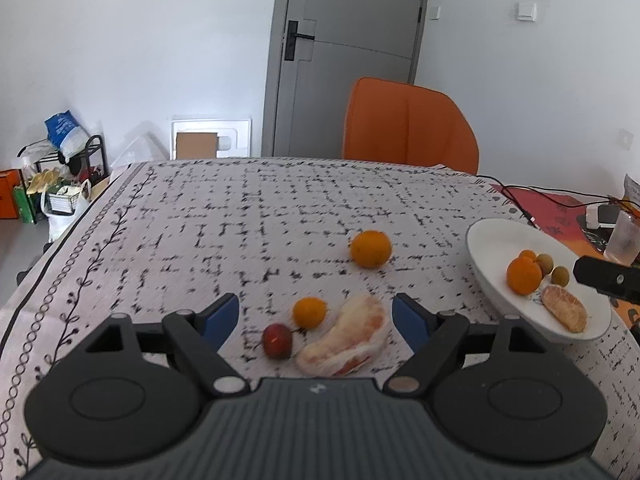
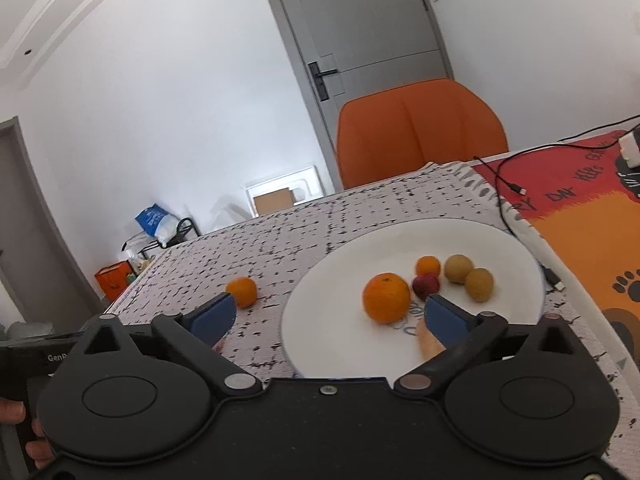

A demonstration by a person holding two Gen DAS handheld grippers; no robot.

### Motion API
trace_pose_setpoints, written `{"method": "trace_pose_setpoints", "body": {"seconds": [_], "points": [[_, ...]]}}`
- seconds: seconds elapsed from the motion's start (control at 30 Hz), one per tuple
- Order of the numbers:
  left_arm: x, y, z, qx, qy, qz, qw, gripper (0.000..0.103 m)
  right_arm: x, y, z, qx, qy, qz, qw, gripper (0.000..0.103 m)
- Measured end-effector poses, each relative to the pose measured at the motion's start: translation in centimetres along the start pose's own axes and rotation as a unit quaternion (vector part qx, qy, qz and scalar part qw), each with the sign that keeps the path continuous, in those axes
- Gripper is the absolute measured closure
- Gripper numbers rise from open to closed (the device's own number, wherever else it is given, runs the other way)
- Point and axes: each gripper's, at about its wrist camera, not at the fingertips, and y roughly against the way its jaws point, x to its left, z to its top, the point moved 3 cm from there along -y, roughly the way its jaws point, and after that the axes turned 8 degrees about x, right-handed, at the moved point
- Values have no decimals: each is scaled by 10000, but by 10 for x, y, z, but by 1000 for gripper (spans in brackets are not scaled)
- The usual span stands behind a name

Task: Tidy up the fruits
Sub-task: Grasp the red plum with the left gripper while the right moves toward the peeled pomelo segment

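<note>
Four fruits lie loose on the counter (image 1: 168,216); the peeled pomelo segment (image 1: 348,338), near and soft, bruises easily, so my left gripper (image 1: 316,320), jaws apart and empty, should pinch its thick middle gently. My right gripper (image 2: 328,316) gapes empty above the plate (image 2: 320,344).

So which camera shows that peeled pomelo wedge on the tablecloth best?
The left wrist view: the pale peeled pomelo wedge lies whole just before its open claw. The right wrist view shows almost none of it.
</note>
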Motion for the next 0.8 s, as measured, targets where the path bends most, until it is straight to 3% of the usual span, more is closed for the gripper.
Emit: {"method": "trace_pose_setpoints", "body": {"seconds": [0.43,0.6,0.73,0.8], "points": [[28,3,-16,-88,311,-82,9994,26,30,-7,-6,155,269,150,9994,0],[32,-1,-18,-50,369,-157,9992,44,43,-13,-10,246,426,249,9985,0],[34,-4,-19,-60,436,-179,9989,45,55,-17,-12,319,538,340,9975,0],[34,-6,-19,-61,453,-225,9987,51,61,-17,-13,334,604,395,9968,1]]}}
